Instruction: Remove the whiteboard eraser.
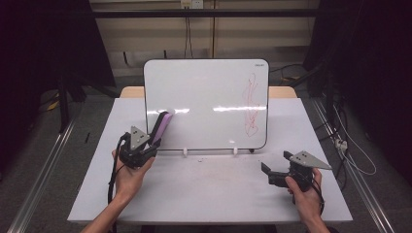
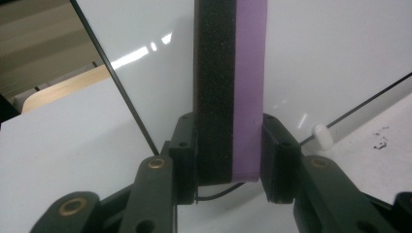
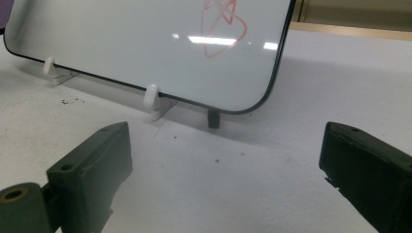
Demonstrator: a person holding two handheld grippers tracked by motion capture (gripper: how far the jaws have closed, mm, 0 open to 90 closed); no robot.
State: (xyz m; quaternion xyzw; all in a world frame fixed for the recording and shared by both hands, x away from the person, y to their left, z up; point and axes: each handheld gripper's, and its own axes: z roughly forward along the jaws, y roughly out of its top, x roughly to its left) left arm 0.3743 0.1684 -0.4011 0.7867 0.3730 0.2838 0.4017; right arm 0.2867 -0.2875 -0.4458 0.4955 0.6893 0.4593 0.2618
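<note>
- The left tongs (image 2: 228, 160), near the surface's (image 1: 209, 194) left edge, are clamped on an eraser (image 2: 231, 87), purple back and black foam face, its tip at the whiteboard's (image 1: 204, 92) lower left; whether the foam touches the board is hard to tell.
- The red scribble (image 1: 251, 104) sits toward the board's right edge, well apart from the eraser.
- Risk: the board merely leans in small white clips (image 3: 151, 94); a hard wipe could tip or slide it.
- The right tongs (image 3: 223, 179) stand wide apart, empty, near the surface's right front corner.

We see bare table (image 1: 214, 189) open between both hands; upright whiteboard (image 1: 206, 97) on white clips (image 1: 185, 152) blocks passage beyond.
</note>
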